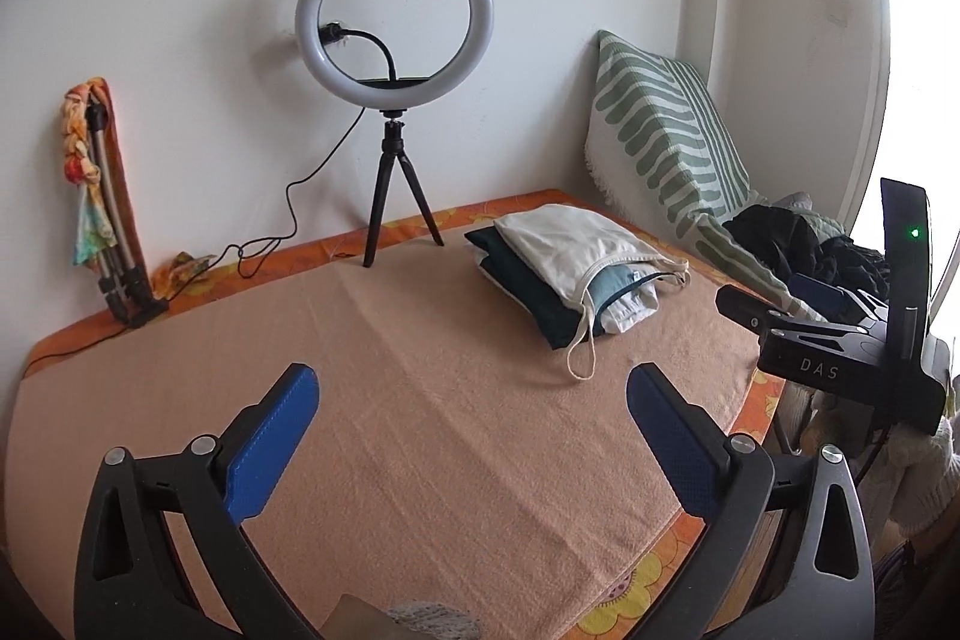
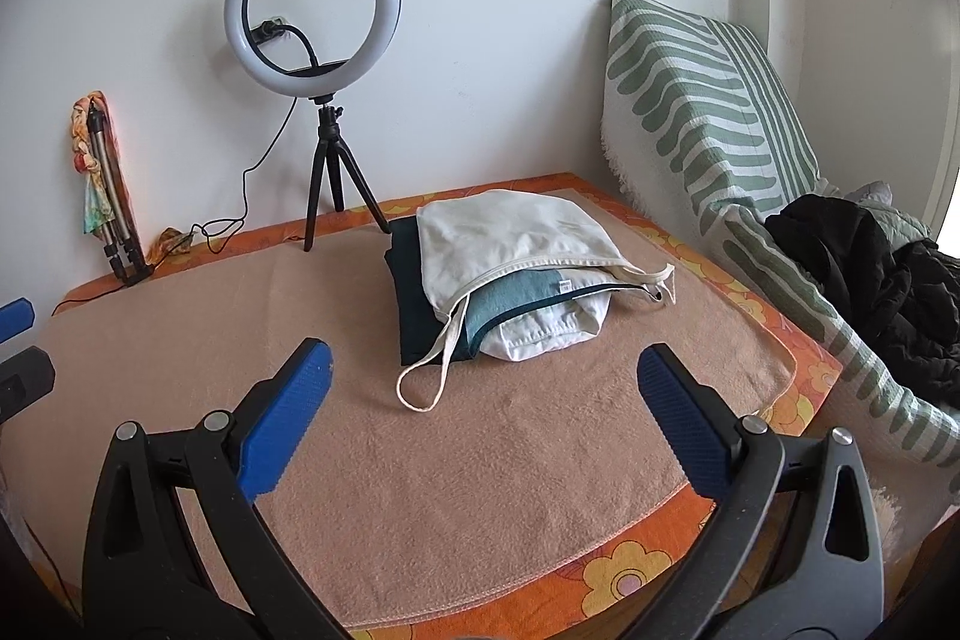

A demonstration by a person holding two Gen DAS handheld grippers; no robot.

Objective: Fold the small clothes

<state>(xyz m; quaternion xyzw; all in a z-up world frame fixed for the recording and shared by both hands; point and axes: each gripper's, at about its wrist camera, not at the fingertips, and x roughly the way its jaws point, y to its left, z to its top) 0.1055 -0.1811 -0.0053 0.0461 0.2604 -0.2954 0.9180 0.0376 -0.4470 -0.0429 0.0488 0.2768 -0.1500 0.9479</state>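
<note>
Currently the stack of small clothes (image 2: 504, 274) lies on the bed (image 2: 480, 490) ahead of both empty, wide-open grippers, nearer the right gripper (image 2: 483, 412) than the left gripper (image 1: 471, 436), long axis running away.

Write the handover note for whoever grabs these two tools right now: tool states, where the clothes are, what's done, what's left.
Left tool: open, nothing between its blue pads, above the peach towel.
Right tool: open and empty too, pointing at the pile.
Clothes: a cream cloth drawstring bag lies on a folded dark teal garment on the towel; a light blue cloth and a white cloth stick out of the bag's mouth.
Done: nothing visibly folded from the bag.
Left: pull the clothes out, fold each. A black jacket lies by the striped green cushion.
</note>
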